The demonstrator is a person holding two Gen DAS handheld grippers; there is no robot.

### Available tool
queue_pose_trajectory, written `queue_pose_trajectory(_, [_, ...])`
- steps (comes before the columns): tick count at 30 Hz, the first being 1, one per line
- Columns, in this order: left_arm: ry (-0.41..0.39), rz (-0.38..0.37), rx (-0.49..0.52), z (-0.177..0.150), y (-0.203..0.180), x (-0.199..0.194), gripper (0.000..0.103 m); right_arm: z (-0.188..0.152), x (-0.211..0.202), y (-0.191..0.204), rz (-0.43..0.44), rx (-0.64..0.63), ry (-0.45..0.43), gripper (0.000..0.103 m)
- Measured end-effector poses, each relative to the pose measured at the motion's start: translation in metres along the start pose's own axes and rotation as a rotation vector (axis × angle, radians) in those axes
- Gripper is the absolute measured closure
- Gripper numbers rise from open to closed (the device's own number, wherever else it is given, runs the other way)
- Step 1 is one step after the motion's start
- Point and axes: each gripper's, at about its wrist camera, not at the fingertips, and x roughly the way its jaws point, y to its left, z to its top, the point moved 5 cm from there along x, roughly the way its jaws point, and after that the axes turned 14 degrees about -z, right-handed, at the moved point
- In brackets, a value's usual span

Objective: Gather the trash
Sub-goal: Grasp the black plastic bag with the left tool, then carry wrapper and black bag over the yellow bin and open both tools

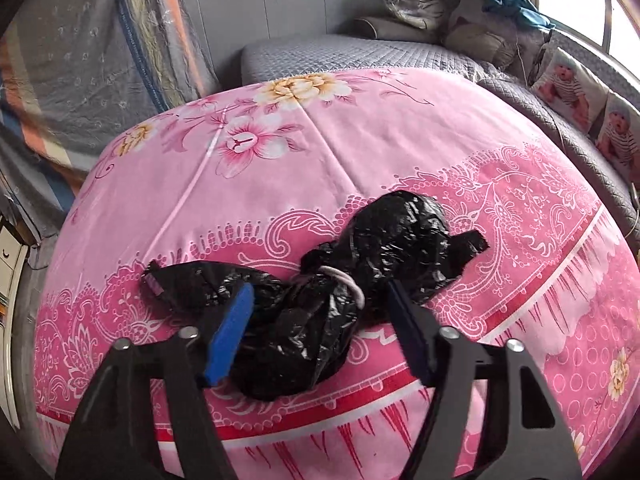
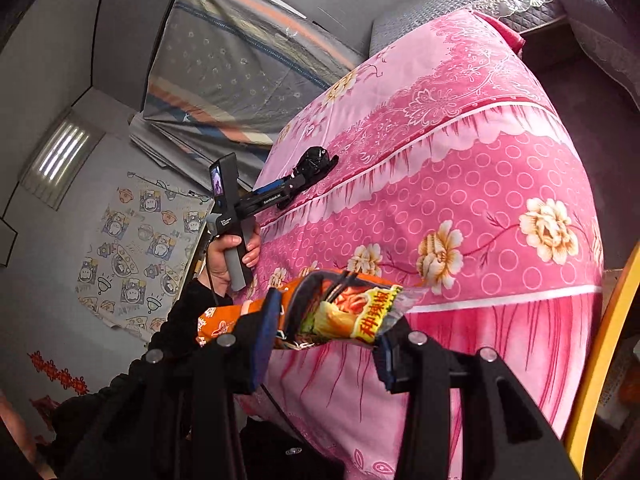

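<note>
Clenched the right tool (image 2: pixel 326 328) on the orange noodle wrapper (image 2: pixel 340 308) at 6 o'clock, straddled the black trash bag (image 1: pixel 392 236) lying toward 6 o'clock on the pink bed (image 1: pixel 320 152) with the left tool (image 1: pixel 320 288) seemingly not yet pinching, and risked nipping only slippery film or bedcover.

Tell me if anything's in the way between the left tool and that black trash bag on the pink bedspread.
Nothing visible is. The left tool already straddles the black trash bag on the pink bedspread, one blue pad at each side of its bunched lower half. Whether the pads press it yet is unclear.
</note>
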Motion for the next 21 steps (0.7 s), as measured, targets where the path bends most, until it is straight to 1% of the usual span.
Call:
queue_pose_trajectory(4, [-0.015,-0.002,0.025,-0.002,-0.008,-0.009,0.070,-0.003,-0.005,0.003,0.003,-0.005,-0.009,0.064])
queue_pose_trajectory(6, [-0.043,-0.018,0.013,-0.004,-0.010,-0.022,0.073,-0.006,-0.006,0.005,0.011,-0.009,-0.009,0.064])
queue_pose_trajectory(7, [-0.060,-0.020,0.005,-0.005,-0.011,-0.028,0.074,-0.007,-0.006,0.006,0.016,-0.010,-0.007,0.064])
queue_pose_trajectory(8, [-0.095,-0.021,-0.009,-0.007,-0.014,-0.043,0.074,-0.007,-0.004,0.008,0.023,-0.012,-0.004,0.064])
queue_pose_trajectory(10, [-0.151,-0.044,-0.021,-0.008,-0.022,-0.067,0.074,-0.008,-0.003,0.013,0.035,-0.020,0.000,0.064])
queue_pose_trajectory(12, [-0.222,-0.022,-0.024,-0.013,-0.034,-0.098,0.074,-0.009,-0.003,0.017,0.041,-0.028,0.003,0.064])
queue_pose_trajectory(14, [-0.289,0.027,-0.076,-0.021,-0.046,-0.132,0.074,-0.011,-0.001,0.021,0.049,-0.031,0.008,0.064])
queue_pose_trajectory(17, [-0.369,0.022,-0.142,-0.034,-0.068,-0.171,0.074,-0.012,0.007,0.025,0.067,-0.029,0.021,0.064])
queue_pose_trajectory(19, [-0.409,0.056,-0.140,-0.042,-0.087,-0.192,0.074,-0.014,0.010,0.027,0.075,-0.025,0.026,0.064])
queue_pose_trajectory(21, [-0.443,0.044,-0.139,-0.049,-0.110,-0.212,0.074,-0.015,0.012,0.028,0.078,-0.019,0.028,0.064])
